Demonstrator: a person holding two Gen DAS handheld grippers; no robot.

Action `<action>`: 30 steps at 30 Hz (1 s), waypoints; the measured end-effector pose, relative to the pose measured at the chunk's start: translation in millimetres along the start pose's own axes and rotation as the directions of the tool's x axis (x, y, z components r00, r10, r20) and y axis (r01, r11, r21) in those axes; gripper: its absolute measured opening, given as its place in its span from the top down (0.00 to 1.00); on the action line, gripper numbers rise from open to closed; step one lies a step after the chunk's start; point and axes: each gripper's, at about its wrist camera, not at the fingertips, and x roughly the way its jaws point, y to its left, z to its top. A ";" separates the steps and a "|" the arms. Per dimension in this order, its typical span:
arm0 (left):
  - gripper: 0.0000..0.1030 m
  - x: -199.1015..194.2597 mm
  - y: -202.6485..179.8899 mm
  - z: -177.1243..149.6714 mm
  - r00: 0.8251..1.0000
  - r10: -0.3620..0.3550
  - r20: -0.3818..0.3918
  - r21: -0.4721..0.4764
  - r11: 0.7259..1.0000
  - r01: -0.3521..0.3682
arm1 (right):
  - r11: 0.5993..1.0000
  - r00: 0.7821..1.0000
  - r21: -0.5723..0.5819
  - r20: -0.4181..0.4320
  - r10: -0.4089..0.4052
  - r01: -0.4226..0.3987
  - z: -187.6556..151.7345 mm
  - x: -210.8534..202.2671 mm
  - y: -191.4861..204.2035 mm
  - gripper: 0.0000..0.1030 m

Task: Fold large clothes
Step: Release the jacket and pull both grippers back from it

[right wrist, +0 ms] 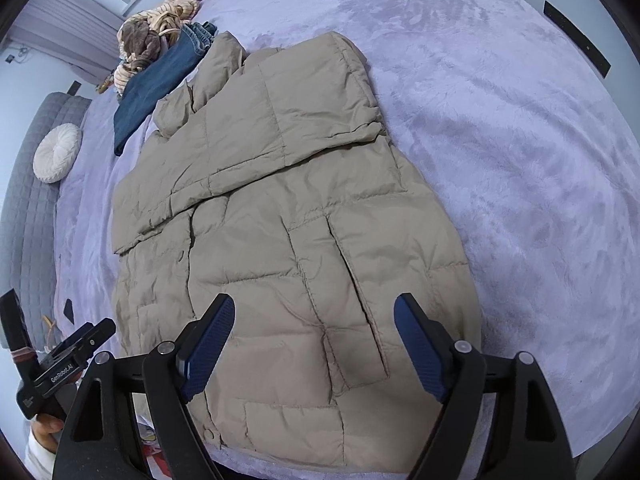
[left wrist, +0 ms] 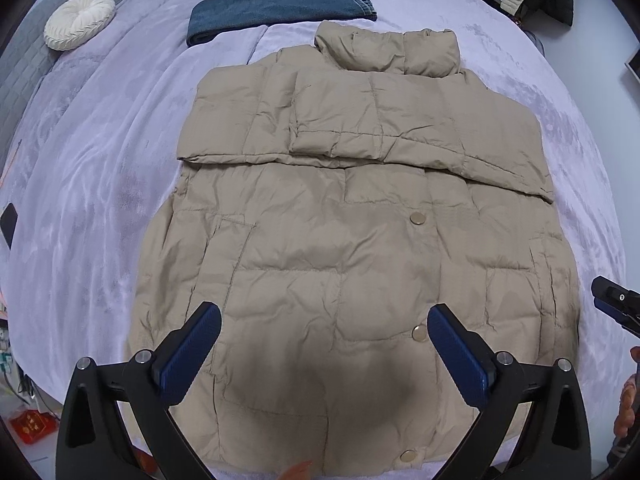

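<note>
Left wrist view: the left hand-held gripper and right hand-held gripper hang spread wide, pinching nothing, over the puffy tan quilted jacket lying flat, sleeves folded across, on the soft lilac bed blanket with bare room around. Beyond lie folded blue jeans.

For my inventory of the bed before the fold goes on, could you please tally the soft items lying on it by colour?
Beige: 1, the padded jacket
Blue: 1, the folded jeans
Cream: 1, the round cushion
Brown and tan striped: 1, the crumpled bundle by the jeans; I cannot tell whether it is one garment or more
Total: 4
</note>
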 end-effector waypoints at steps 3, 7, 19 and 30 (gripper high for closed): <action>0.00 1.8 9.4 -14.1 1.000 0.013 -0.009 0.005 1.000 -0.013 | 1.000 1.000 0.012 -0.003 -0.002 0.002 -16.1 2.3 2.9 0.18; 0.00 7.8 24.7 -36.1 0.999 0.008 -0.039 0.016 1.000 -0.007 | 0.999 1.000 0.041 -0.009 -0.002 0.003 -43.3 5.2 4.8 0.15; 0.00 7.1 72.1 -96.0 0.995 -0.038 -0.088 -0.003 0.999 0.038 | 0.987 1.000 0.161 0.017 -0.001 -0.001 -107.7 -3.7 -5.8 0.15; 0.00 11.4 97.1 -127.6 0.985 -0.123 -0.121 -0.150 0.983 0.104 | 0.967 0.997 0.244 -0.027 0.077 -0.068 -125.7 5.3 -27.3 0.13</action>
